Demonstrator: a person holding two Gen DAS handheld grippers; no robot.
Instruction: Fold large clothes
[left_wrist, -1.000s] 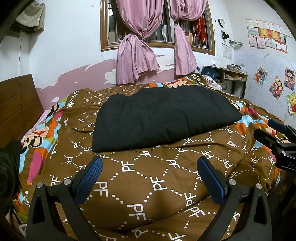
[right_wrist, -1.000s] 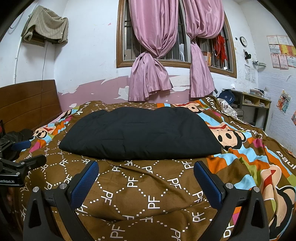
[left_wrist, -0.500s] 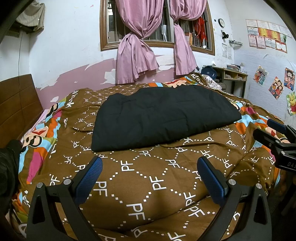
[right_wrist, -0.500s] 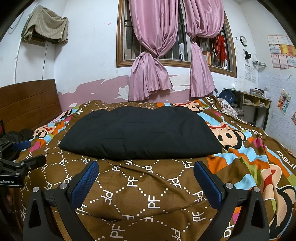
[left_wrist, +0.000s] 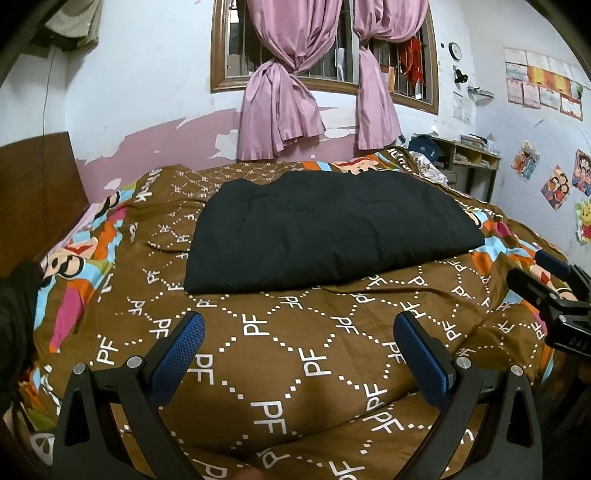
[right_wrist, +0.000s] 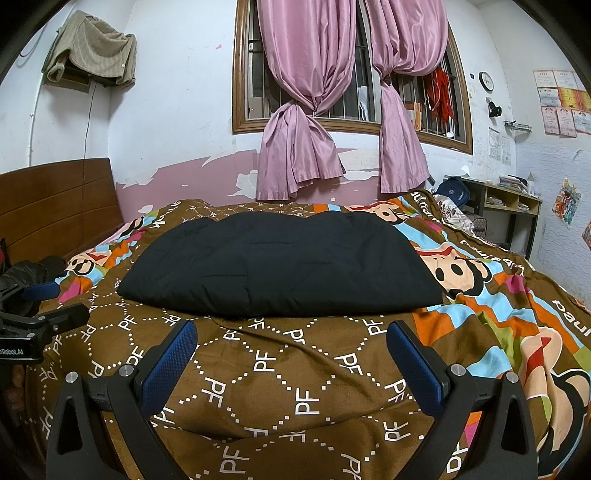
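While both tools, left tool (left_wrist: 298, 345) and right tool (right_wrist: 291, 345), hover spread and empty, the black garment (right_wrist: 280, 267) lies compact at twelve o'clock on the bed (right_wrist: 295, 373), seemingly folded.

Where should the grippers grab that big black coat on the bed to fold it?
Probably the two near corners of the black coat, one gripper each, coming in low from the front. Its near edge lies straight across the blanket, puffy enough to pinch, and both open grippers face it.
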